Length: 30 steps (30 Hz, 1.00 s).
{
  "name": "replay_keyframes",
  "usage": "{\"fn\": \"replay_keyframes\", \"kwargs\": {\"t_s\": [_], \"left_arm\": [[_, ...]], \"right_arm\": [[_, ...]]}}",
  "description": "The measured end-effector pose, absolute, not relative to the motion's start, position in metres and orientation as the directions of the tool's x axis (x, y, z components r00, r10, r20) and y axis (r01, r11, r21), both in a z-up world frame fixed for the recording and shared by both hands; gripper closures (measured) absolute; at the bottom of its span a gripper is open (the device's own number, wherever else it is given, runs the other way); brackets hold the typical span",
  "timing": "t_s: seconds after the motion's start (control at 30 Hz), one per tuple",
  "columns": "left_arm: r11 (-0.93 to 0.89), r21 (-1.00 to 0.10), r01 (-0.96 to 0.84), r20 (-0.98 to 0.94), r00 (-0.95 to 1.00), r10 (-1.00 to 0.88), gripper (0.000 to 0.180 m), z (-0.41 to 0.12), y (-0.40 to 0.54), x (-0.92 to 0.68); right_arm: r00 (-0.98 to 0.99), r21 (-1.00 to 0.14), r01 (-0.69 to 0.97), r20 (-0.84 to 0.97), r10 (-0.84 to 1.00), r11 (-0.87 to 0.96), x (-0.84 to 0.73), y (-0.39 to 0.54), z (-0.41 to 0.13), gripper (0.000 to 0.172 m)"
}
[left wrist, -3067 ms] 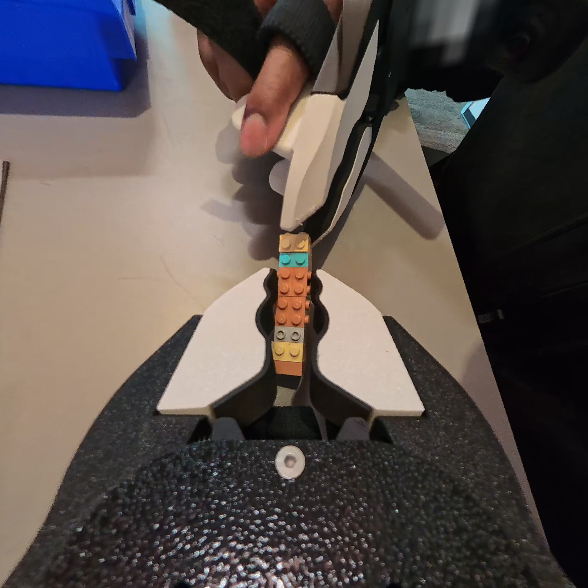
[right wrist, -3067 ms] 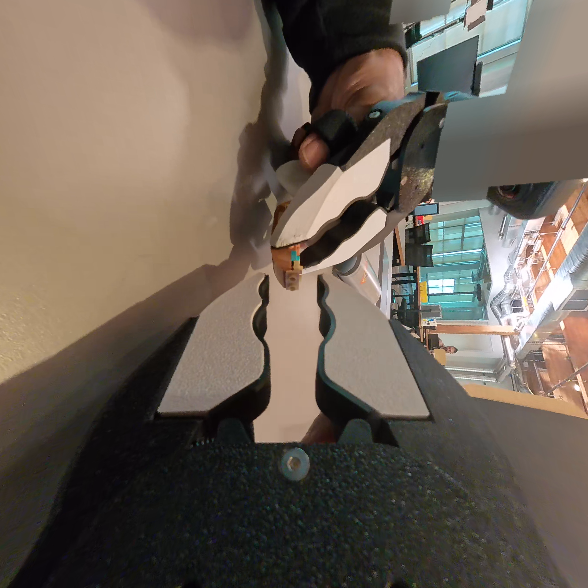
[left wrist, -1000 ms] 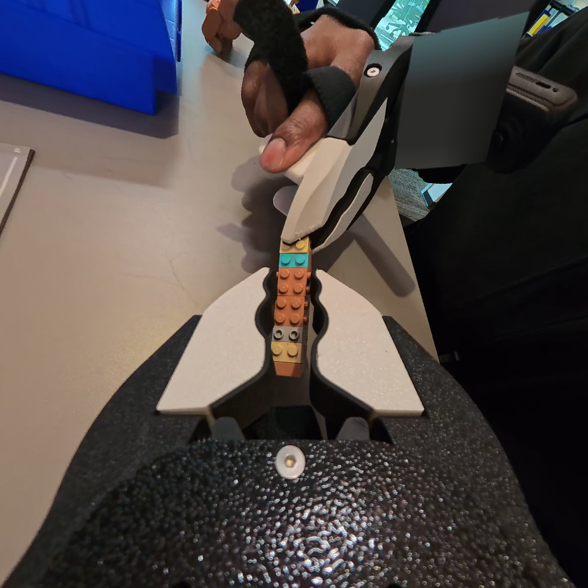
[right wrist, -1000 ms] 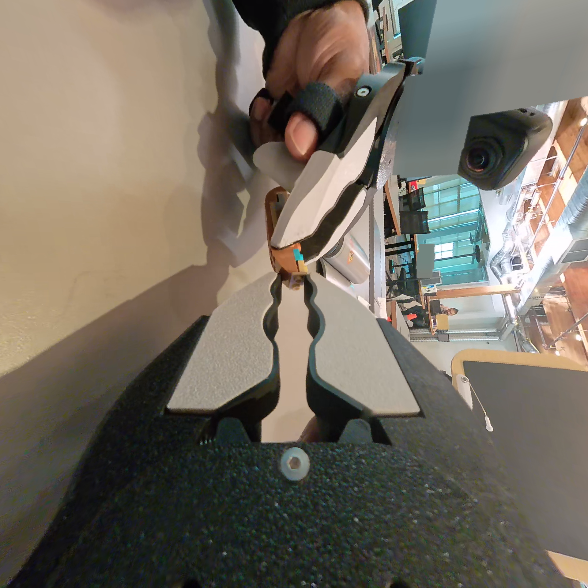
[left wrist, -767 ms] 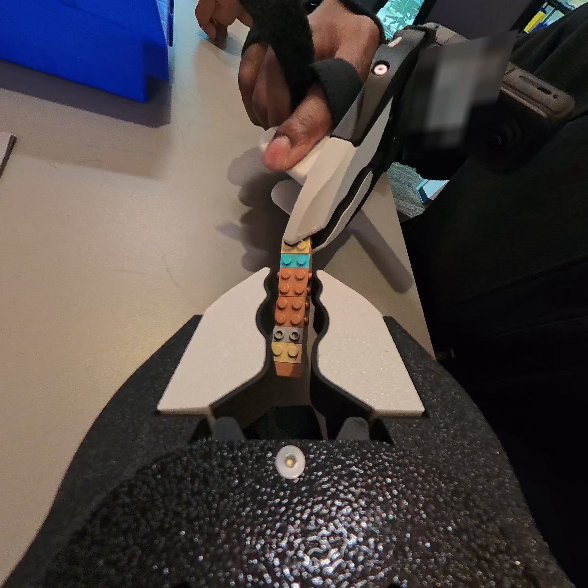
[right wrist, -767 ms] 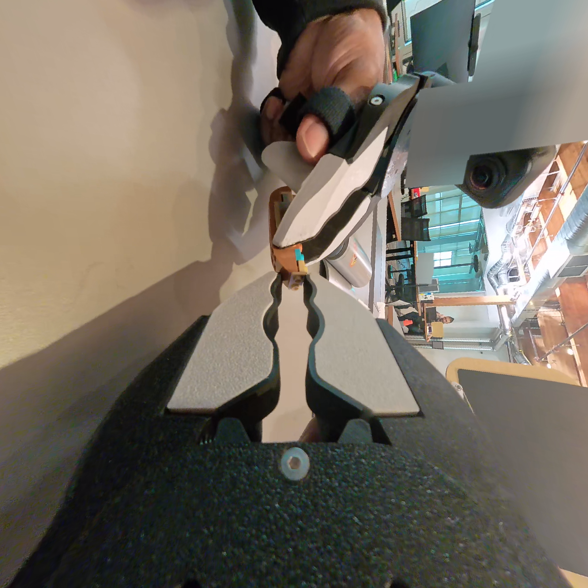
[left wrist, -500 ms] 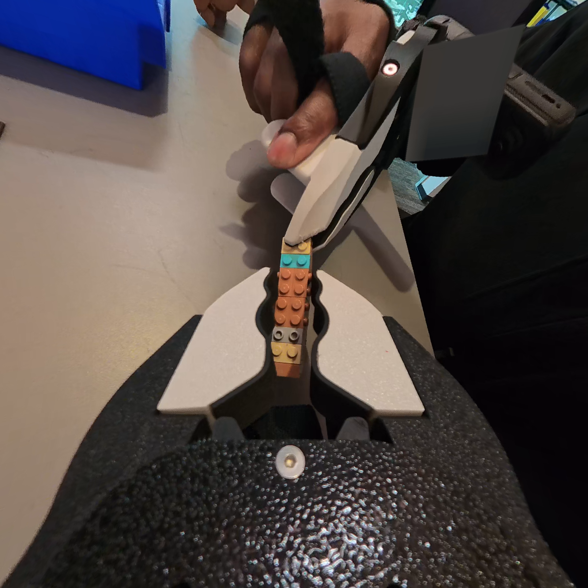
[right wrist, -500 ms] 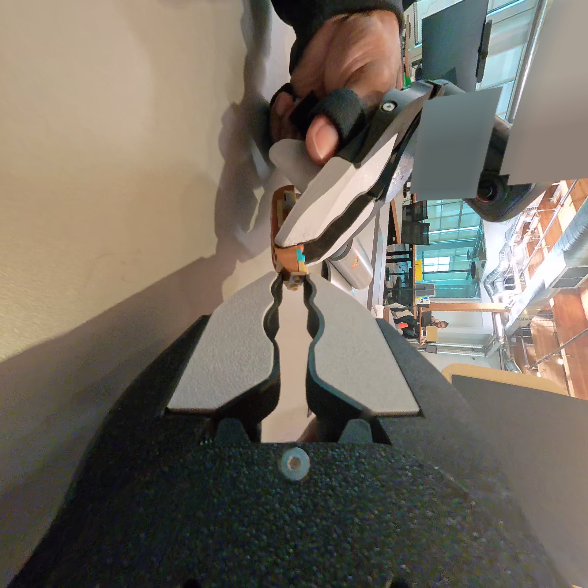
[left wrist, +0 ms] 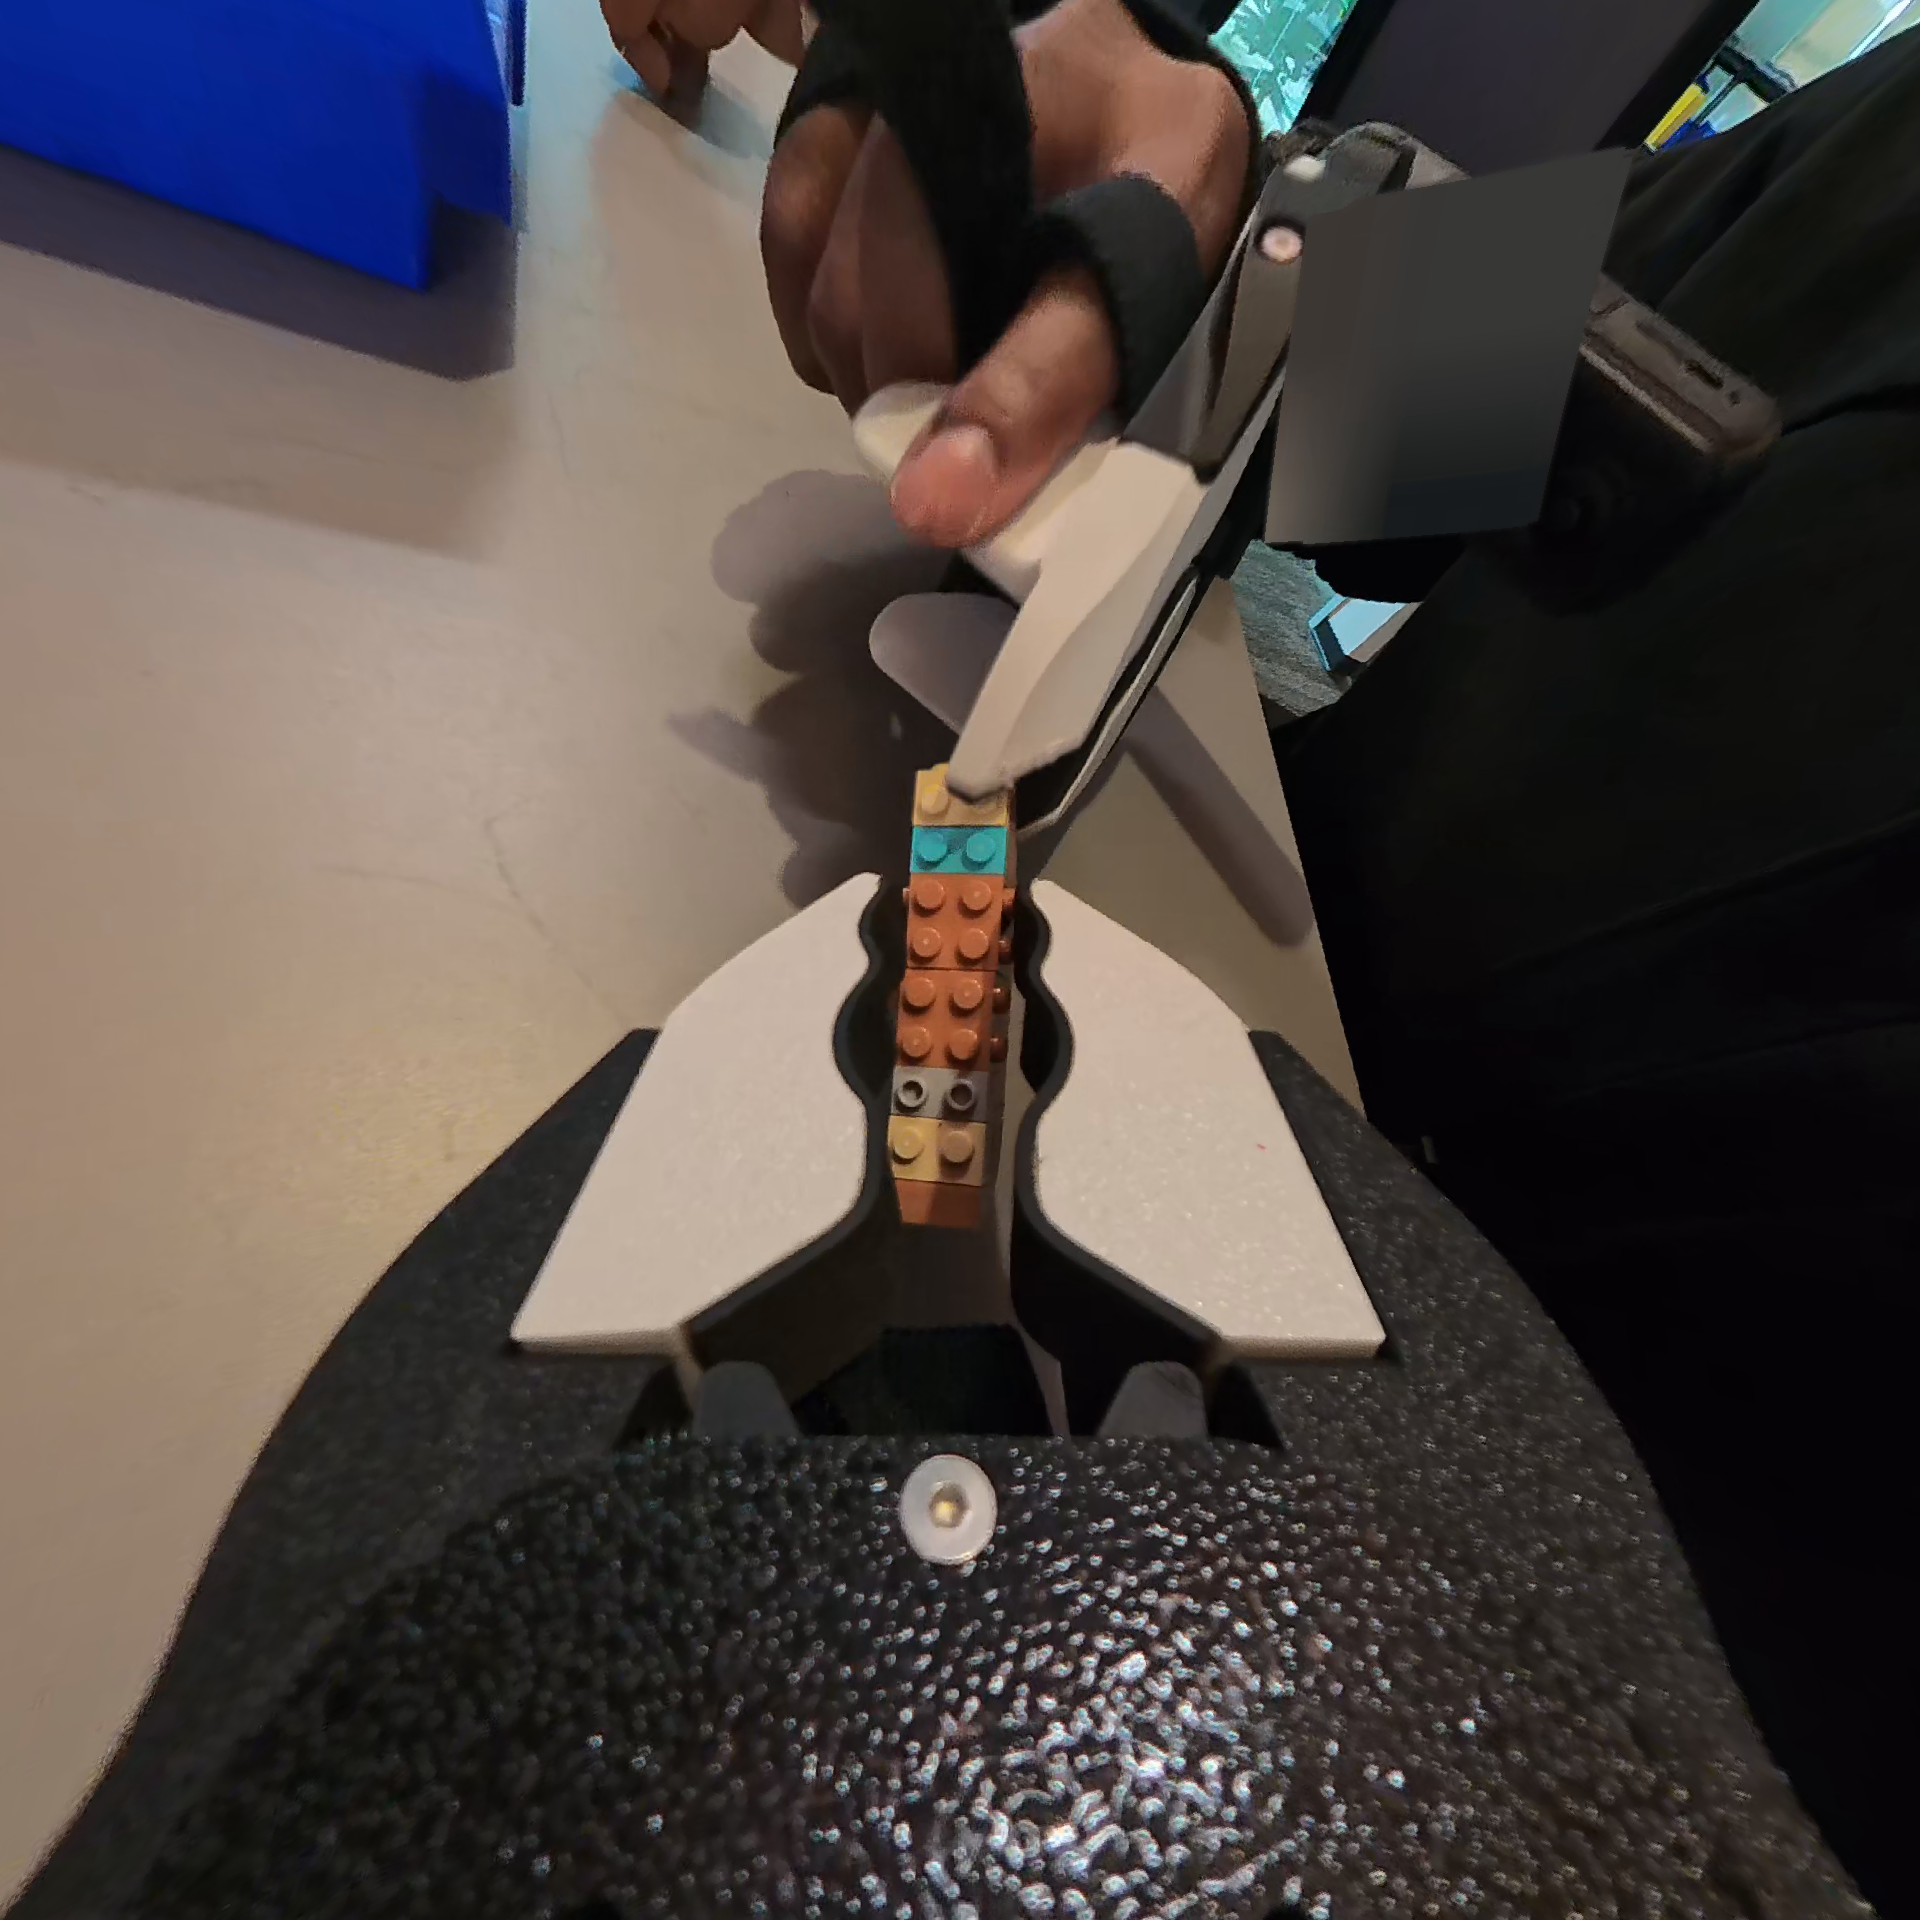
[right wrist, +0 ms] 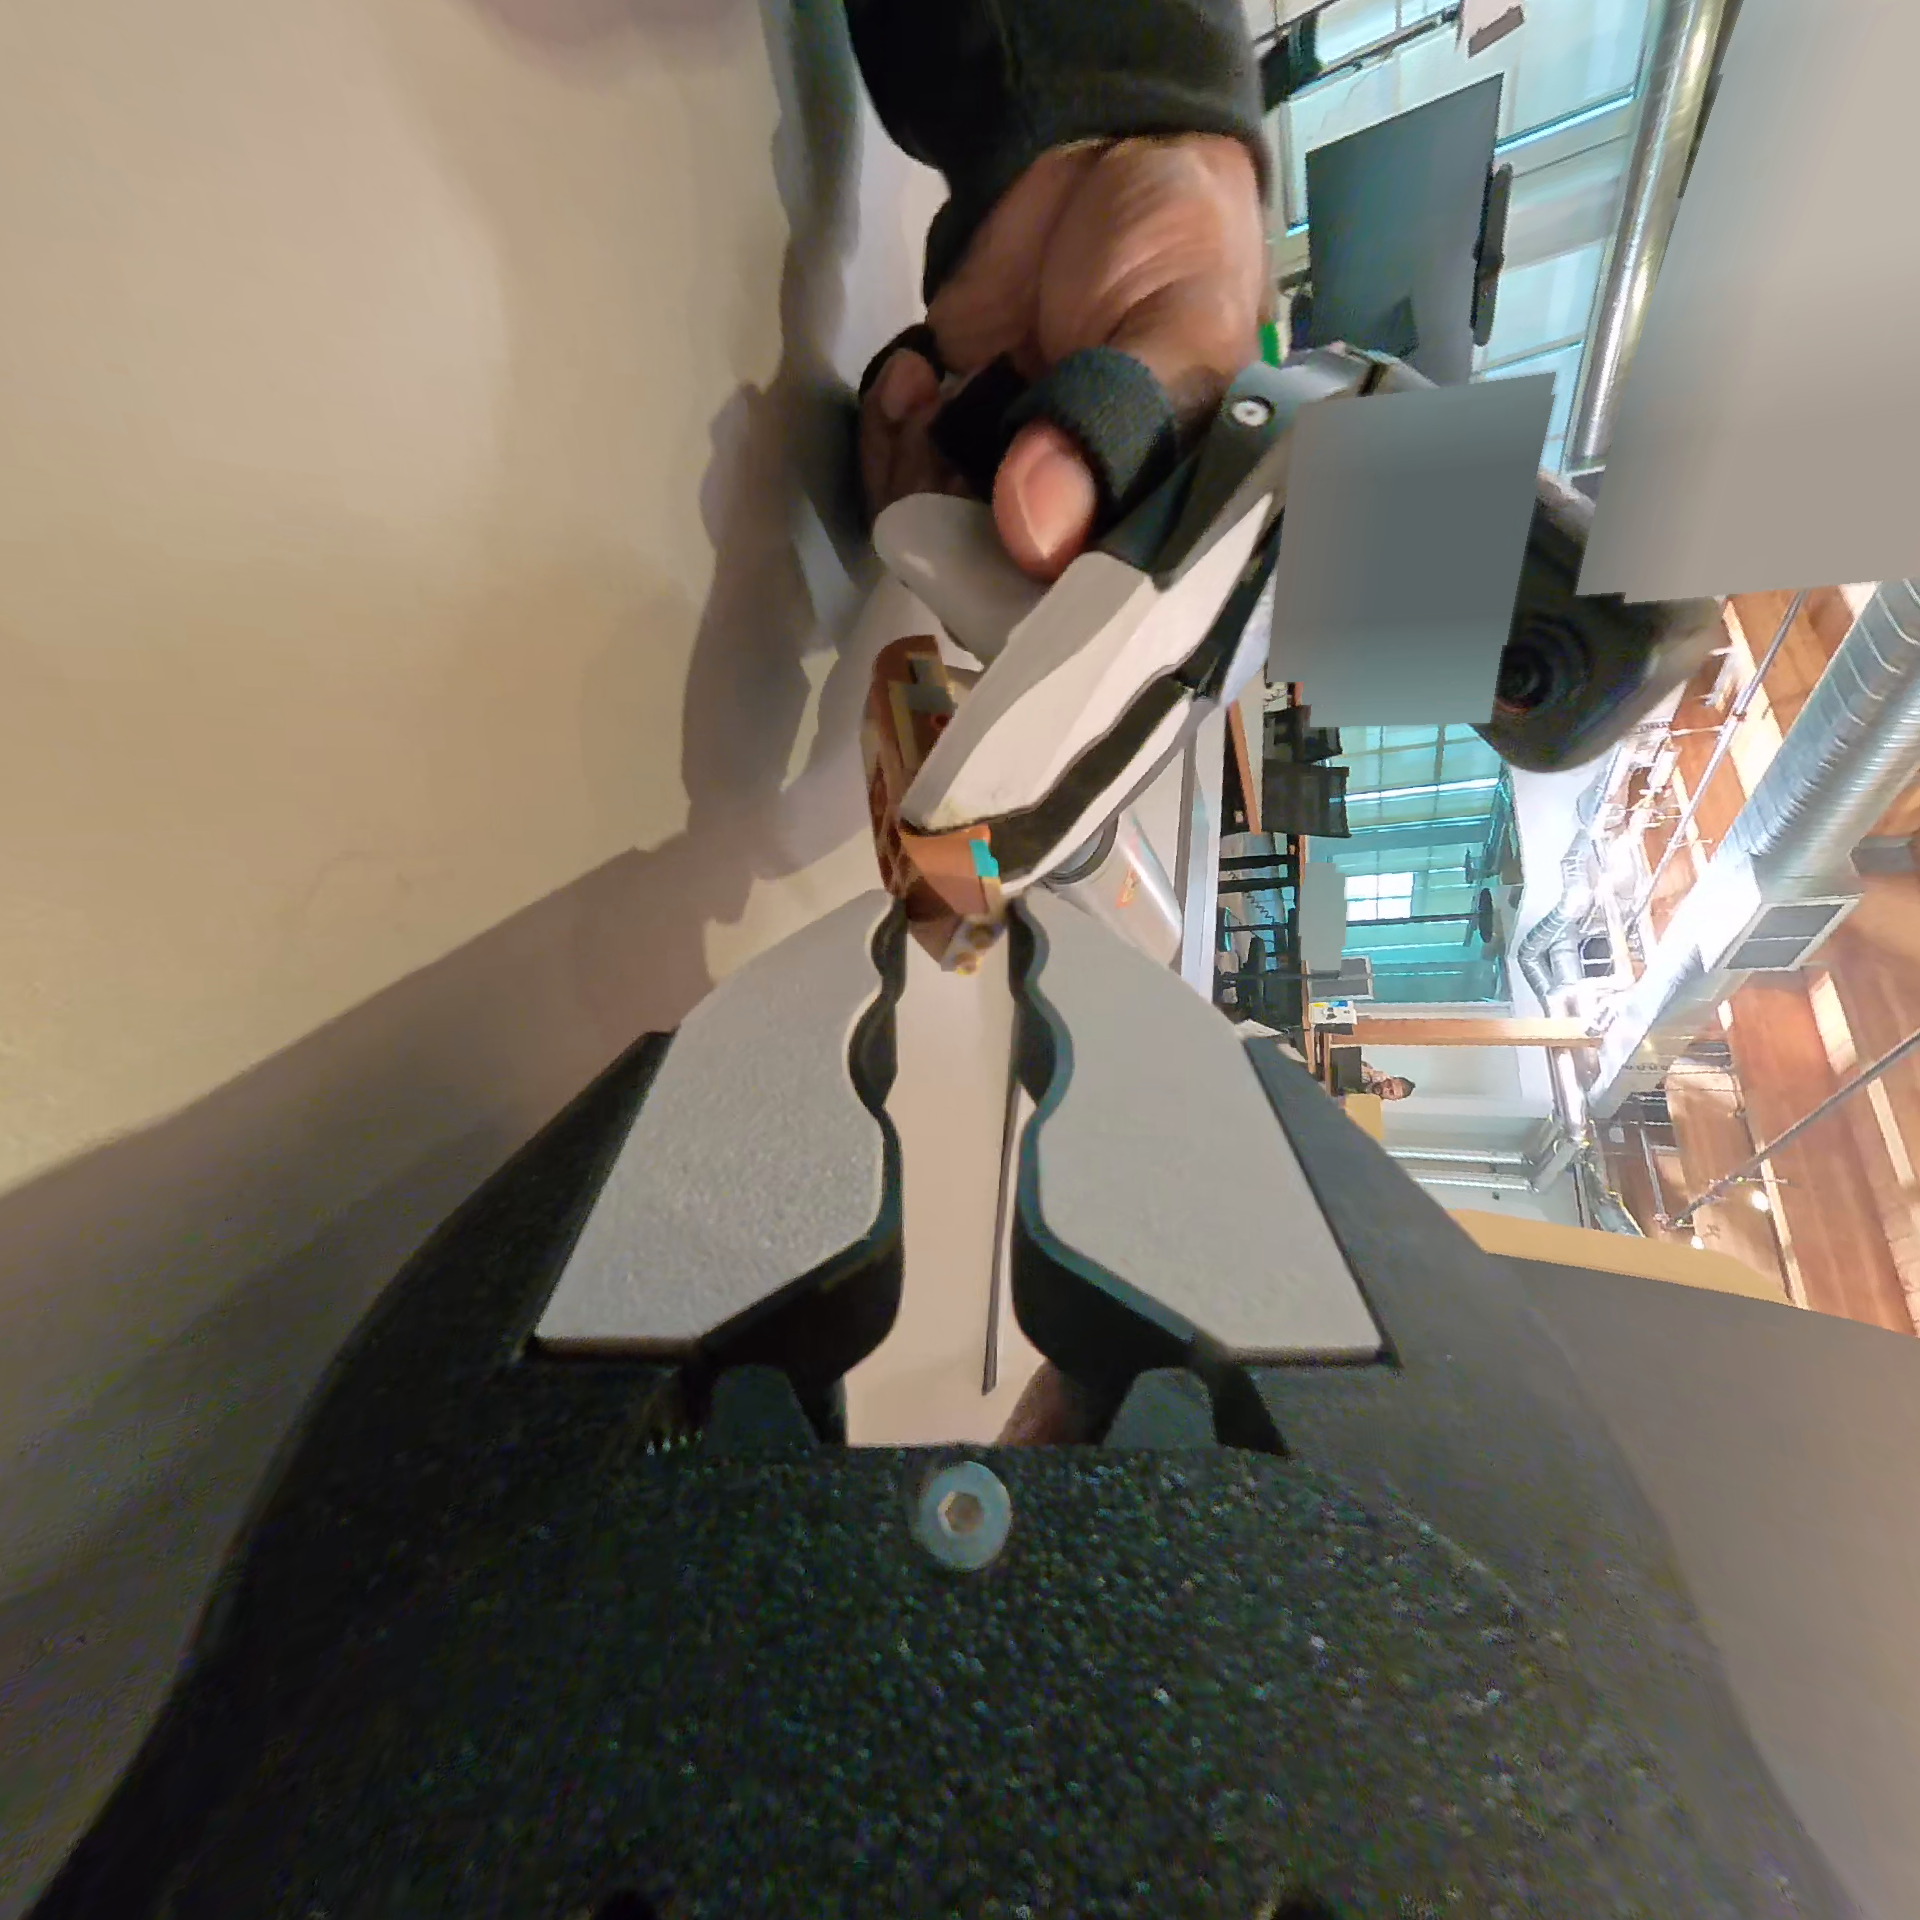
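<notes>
Clamping a long strip of snapped-together plastic toy bricks point(left wrist: 945, 997) lengthwise in the left tool point(left wrist: 951, 894), fingers closed to about the strip's width and pads squeezing its sides. Holding it up in the air over the plain beige table point(left wrist: 312, 831), close to the edge where the dark-clothed person is sitting. Leaving a small tan brick point(left wrist: 935, 805) and a teal one point(left wrist: 958, 852) poking out past the fingertips.

Bringing the right tool point(right wrist: 951, 920) in at that tan end, tilted against the strip. Standing slightly open, with the tan brick point(right wrist: 966, 940) between the tips but with daylight on one side, so not really gripping anything as far as can be told. Resting one white fingertip point(left wrist: 987, 774) over the tan brick's studs.

Worrying a bit about that angle: pushing or twisting at the far tip means levering on a long stack, so possibly snapping it apart at a seam or skewing it in the left pads. Also risking a loose brick dropping off near the table edge. Ignoring the blue plastic bin point(left wrist: 260, 114) at the far left corner, well apart.
</notes>
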<state>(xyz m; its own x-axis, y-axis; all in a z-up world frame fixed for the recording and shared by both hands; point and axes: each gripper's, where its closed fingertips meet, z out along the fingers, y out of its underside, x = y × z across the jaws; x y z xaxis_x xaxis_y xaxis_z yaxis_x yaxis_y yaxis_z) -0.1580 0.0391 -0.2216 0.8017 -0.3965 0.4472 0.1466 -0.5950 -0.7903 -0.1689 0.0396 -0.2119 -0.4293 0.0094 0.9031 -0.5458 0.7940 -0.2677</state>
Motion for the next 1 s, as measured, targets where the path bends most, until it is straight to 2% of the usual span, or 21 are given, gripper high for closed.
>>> {"fn": "replay_keyframes", "kwargs": {"t_s": [0.63,0.73,0.83,1.0], "left_arm": [[-0.62,-0.775,0.121,0.434,0.815,-0.384,0.161,-0.228,0.038,-0.157],[-0.599,-0.789,0.135,0.43,0.819,-0.381,0.161,-0.224,0.039,-0.16],[-0.584,-0.8,0.137,0.421,0.821,-0.385,0.161,-0.22,0.038,-0.163],[-0.577,-0.808,0.121,0.41,0.819,-0.402,0.161,-0.218,0.038,-0.161]], "right_arm": [[-0.524,-0.324,-0.52,0.852,0.005,0.79,-0.167,0.038,-0.221,0.157],[-0.493,-0.327,-0.516,0.869,0.038,0.792,-0.17,0.04,-0.216,0.155],[-0.491,-0.314,-0.49,0.87,0.04,0.813,-0.174,0.047,-0.217,0.142],[-0.503,-0.343,-0.483,0.862,0.065,0.805,-0.175,0.049,-0.217,0.138]]}}
